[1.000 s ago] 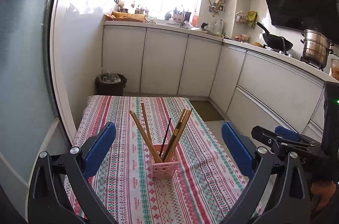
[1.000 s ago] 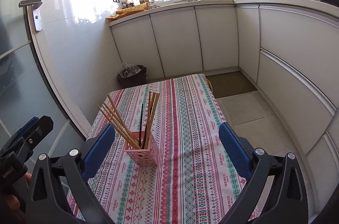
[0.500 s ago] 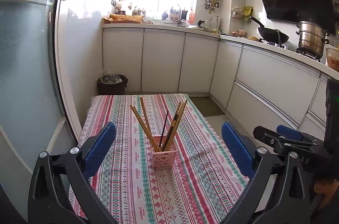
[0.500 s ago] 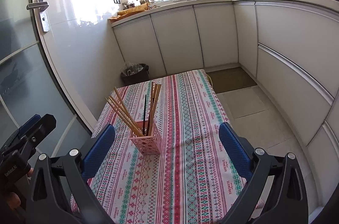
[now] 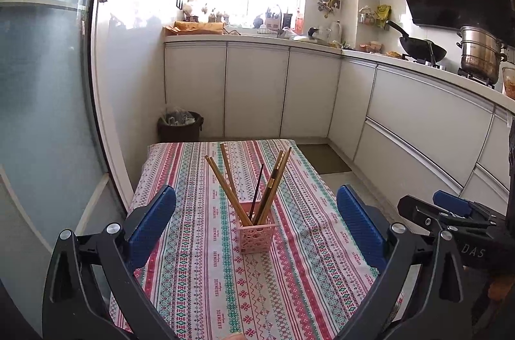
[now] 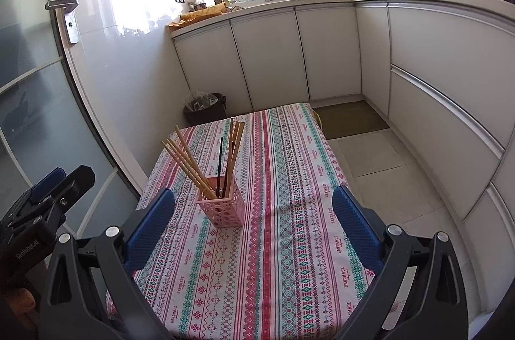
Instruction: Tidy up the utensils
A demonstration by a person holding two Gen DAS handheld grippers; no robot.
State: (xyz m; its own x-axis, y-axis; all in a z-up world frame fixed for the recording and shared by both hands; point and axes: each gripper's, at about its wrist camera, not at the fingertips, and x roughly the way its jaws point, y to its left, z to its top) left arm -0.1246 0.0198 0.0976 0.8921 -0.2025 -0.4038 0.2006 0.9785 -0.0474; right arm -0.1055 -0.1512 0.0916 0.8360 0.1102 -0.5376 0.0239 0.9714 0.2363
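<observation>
Small kitchen, white cabinets (image 5: 257,89). Striped tablecloth (image 6: 289,243) covers the table; pink basket (image 5: 256,234) stands mid-table, chopsticks (image 5: 225,185) upright and splayed inside. Left gripper (image 5: 256,227) and right gripper (image 6: 252,227) both gape wide, empty, short of the basket. Left view alone shows the steel pot (image 5: 479,58) whole; right view shows the door handle (image 6: 62,4). Bin (image 6: 206,108) contents unclear.

Chopsticks' (image 5: 248,188) lower ends are hidden inside the pink holder (image 5: 256,234).

A square pink perforated plastic holder (image 5: 256,234) stands upright on the striped patterned desk (image 5: 199,275), holding splayed light wooden chopsticks (image 5: 225,190) and one thin dark chopstick (image 5: 257,191), their tips fanning outward.
</observation>
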